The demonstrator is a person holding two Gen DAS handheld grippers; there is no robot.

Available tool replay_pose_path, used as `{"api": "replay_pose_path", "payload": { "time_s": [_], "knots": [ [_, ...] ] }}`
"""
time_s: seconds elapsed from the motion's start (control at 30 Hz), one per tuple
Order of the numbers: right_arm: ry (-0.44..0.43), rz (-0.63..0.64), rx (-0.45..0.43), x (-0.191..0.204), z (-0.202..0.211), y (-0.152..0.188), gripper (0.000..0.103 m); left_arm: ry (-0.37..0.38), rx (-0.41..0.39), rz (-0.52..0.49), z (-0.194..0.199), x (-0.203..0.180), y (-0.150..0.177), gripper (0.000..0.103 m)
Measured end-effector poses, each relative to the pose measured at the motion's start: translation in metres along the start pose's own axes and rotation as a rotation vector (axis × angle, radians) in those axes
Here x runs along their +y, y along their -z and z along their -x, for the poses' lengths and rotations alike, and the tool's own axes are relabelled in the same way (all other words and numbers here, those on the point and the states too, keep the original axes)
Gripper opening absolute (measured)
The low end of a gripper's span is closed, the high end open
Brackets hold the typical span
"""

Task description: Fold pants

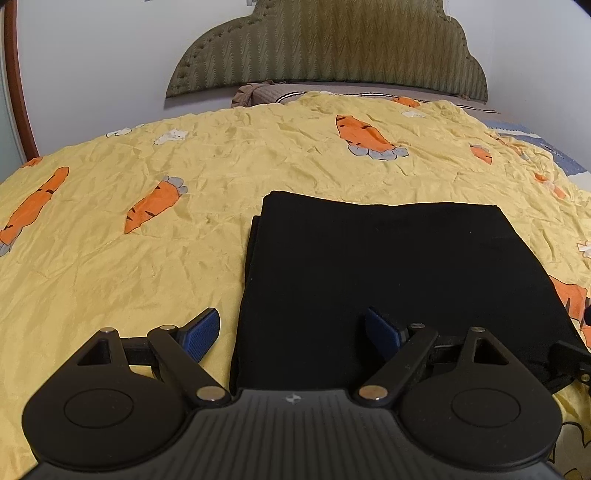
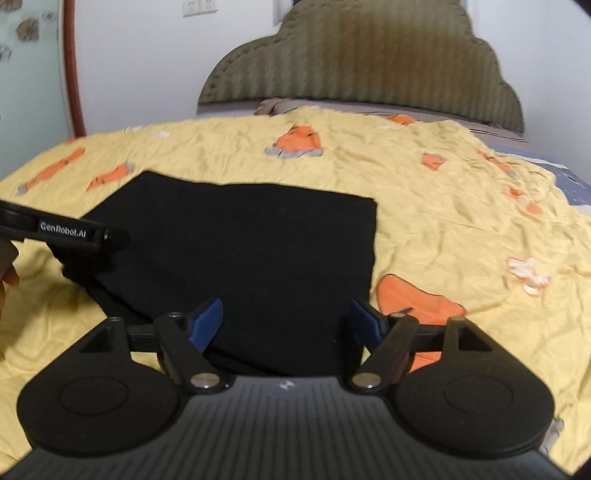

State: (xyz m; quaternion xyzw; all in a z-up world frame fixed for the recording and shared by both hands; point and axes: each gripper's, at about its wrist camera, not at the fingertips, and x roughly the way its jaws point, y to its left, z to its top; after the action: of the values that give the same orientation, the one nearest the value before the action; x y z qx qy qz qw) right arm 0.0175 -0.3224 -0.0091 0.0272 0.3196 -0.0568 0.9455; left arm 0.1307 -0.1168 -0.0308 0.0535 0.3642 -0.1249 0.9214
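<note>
Smooth black pants [image 1: 388,266], folded into a flat rectangle, lie on a crinkled yellow carrot-print bedsheet [image 1: 129,266] beneath the released, empty left gripper [image 1: 291,332] and right gripper [image 2: 286,325].

Folded black pants [image 1: 388,266] on yellow carrot-print sheet [image 1: 129,266], left tool [image 1: 291,334] spread wide

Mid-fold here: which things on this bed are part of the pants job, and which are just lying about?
Part of the job:
- black pants, folded flat on the sheet
- left gripper, jaws open
- right gripper, jaws open

Just lying about:
- yellow carrot-print sheet
- green padded headboard
- grey pillow
- wall sockets
</note>
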Motion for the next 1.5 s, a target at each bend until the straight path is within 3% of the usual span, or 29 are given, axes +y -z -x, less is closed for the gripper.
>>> {"api": "replay_pose_path", "payload": {
  "time_s": [0.17, 0.73, 1.0, 1.1, 1.2, 1.5],
  "knots": [
    [-0.016, -0.046, -0.036, 0.001, 0.017, 0.002, 0.079, 0.006, 0.004, 0.021, 0.007, 0.002, 0.003, 0.086],
    [-0.03, -0.003, -0.056, 0.028, 0.048, 0.013, 0.089, 0.011, -0.009, 0.067, 0.041, 0.006, 0.014, 0.087],
    [-0.026, 0.003, -0.077, 0.034, 0.063, 0.018, 0.093, -0.066, 0.001, 0.073, 0.063, 0.004, 0.028, 0.091],
    [-0.025, 0.007, -0.083, 0.038, 0.068, 0.022, 0.094, -0.103, 0.004, 0.036, 0.071, 0.001, 0.037, 0.102],
    [-0.035, -0.003, -0.088, 0.041, 0.073, 0.025, 0.095, -0.127, -0.004, 0.026, 0.079, 0.0, 0.045, 0.103],
    [-0.071, -0.005, -0.086, 0.062, 0.079, 0.035, 0.098, -0.127, 0.009, 0.135, 0.088, 0.023, 0.066, 0.103]
  ]
}}
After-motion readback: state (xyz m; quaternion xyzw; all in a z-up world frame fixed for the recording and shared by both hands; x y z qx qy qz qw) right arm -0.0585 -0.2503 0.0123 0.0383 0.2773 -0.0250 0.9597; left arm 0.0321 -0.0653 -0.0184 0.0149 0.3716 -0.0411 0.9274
